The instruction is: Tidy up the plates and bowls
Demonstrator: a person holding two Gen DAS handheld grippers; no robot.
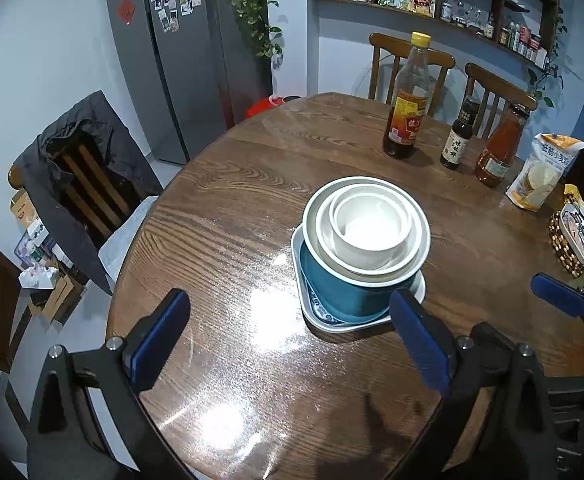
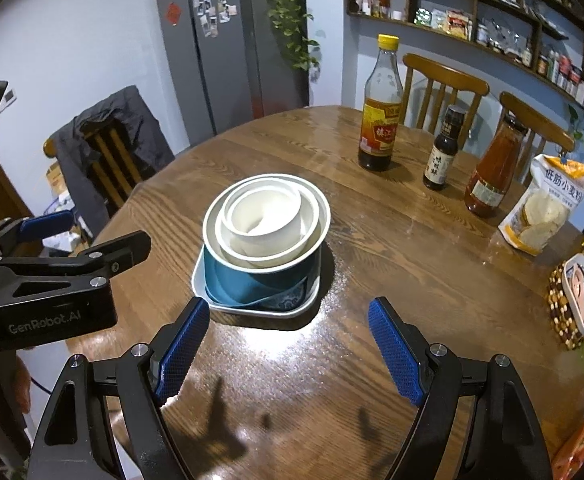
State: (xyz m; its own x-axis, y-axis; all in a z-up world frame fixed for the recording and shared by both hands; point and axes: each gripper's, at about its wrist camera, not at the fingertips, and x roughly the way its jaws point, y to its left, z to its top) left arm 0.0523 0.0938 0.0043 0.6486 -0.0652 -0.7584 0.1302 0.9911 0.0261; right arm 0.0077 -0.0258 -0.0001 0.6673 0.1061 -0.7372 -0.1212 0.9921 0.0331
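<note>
Both my jaws stand wide apart and hold nothing. The left gripper (image 1: 287,344) and the right gripper (image 2: 287,350) hover over the near side of the table (image 1: 219,216), tilted down toward it. The stack of dishes (image 1: 366,252) sits on the table just above center in both views: a small white bowl (image 1: 370,232) nested in wider white ones, those in a teal bowl (image 1: 348,300), all resting on a patterned plate inside a pale square tray (image 1: 310,316). In the left view the stack lies up and right, its near edge just behind my right-hand pad; in the right view it sits above my left-hand pad. Neither gripper touches it. The stack has no long axis; it looks fully nested to me, so little seems left to do.
</note>
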